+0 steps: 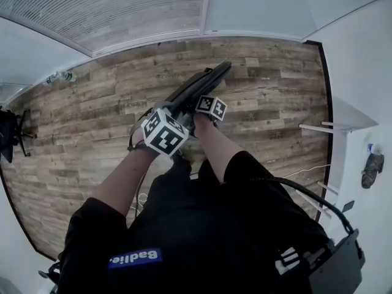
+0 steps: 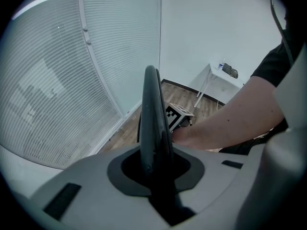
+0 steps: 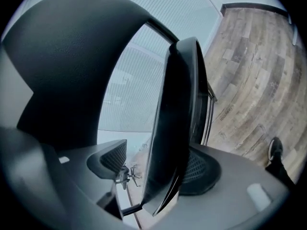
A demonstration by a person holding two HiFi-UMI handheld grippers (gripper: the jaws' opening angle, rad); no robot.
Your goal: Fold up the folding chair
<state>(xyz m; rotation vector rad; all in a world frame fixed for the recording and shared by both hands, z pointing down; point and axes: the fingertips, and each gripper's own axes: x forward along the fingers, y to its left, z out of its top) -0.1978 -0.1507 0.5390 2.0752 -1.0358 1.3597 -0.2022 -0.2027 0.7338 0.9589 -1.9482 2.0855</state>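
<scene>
1. Head view: the chair is a flat dark slab over the floor. Its long axis runs from just ahead of the person up and right, toward the floor's far edge by the window wall. We cannot tell whether its far end rests on the floor. Both tools sit at its near end, the left tool closer to the body and the right tool just beyond it along the slab.

2. Left tool view: the jaws stand narrow and clamp the chair's thin edge, which rises straight out between them. The right hand lies just beside that edge.

3. Right tool view: the jaws stand wide with the chair's panel between them, edge-on. One pad stands clear of the panel with light in the gap, so this tool grips nothing.

4. We judge the chair already folded flat. The next move turns on the right tool, which straddles the panel across its long axis and needs only to close.
</scene>
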